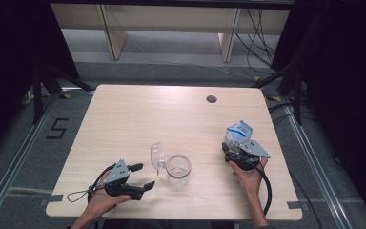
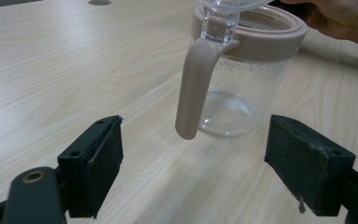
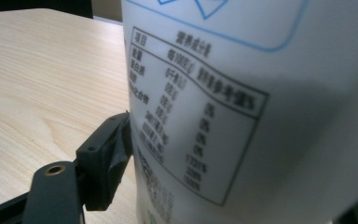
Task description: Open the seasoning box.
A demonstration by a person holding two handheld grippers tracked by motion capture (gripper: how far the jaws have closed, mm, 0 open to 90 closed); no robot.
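Note:
A clear jar [image 1: 178,170] with a beige rim stands on the wooden table [image 1: 124,119] near the front middle, its hinged clear lid [image 1: 157,156] swung up to the left. In the left gripper view the jar [image 2: 242,84] is just ahead, with its beige latch [image 2: 196,88] hanging down. My left gripper [image 1: 145,175] [image 2: 193,158] rests open left of the jar, with nothing between its pads. A white printed pouch [image 1: 238,133] [image 3: 261,116] stands upright at the right. My right gripper [image 1: 235,147] [image 3: 242,186] grips its base; one pad [image 3: 107,158] touches its side, the other is hidden.
A round cable hole [image 1: 211,99] lies at the table's back right. Bare tabletop stretches behind and left of the jar. Beyond the table's far edge are pale furniture legs [image 1: 108,33] and loose cables [image 1: 262,43] on the floor.

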